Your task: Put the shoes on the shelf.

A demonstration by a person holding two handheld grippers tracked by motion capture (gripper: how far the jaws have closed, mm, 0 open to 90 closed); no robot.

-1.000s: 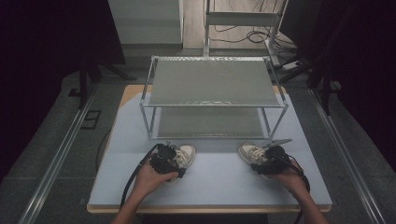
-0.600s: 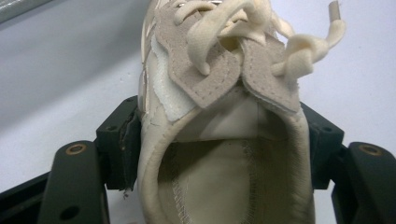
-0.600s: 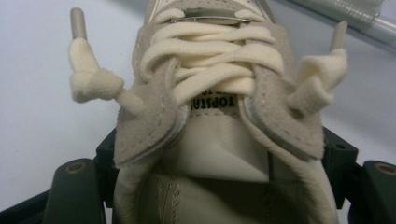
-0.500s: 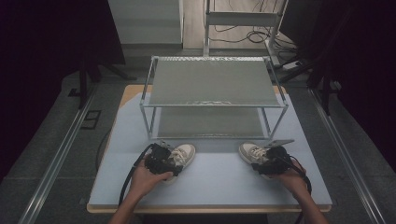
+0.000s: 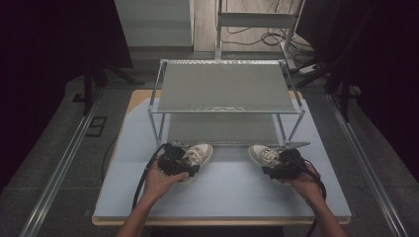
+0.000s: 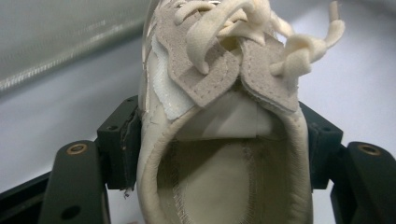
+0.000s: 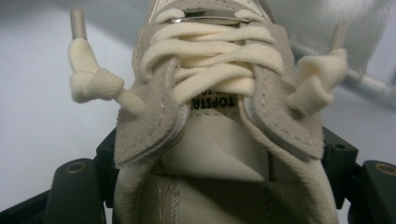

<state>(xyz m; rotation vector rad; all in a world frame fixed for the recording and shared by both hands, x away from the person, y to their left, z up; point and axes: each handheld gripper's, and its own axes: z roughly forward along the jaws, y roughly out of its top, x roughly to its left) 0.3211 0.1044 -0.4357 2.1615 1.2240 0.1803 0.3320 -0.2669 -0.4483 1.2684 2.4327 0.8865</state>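
Two cream sneakers sit on the pale blue table in front of a metal rack. The left sneaker [image 5: 196, 153] points up and to the right, and my left gripper [image 5: 174, 160] is shut on its heel. In the left gripper view the black jaws press both sides of the left sneaker's collar [image 6: 219, 140]. The right sneaker [image 5: 264, 154] points up and to the left, with my right gripper [image 5: 285, 165] shut on its heel. From the right gripper view the jaws squeeze the right sneaker [image 7: 219, 126] on both sides below its laces.
A two-level metal shoe rack [image 5: 225, 89] with mesh shelves stands at the back of the table [image 5: 227, 197]. Its front legs rise just behind both shoes. Cables trail from each gripper toward the table's near edge. Dark floor and rails flank the table.
The left sneaker has shifted slightly left and toward the person with the left gripper. The right sneaker and right gripper have barely moved.
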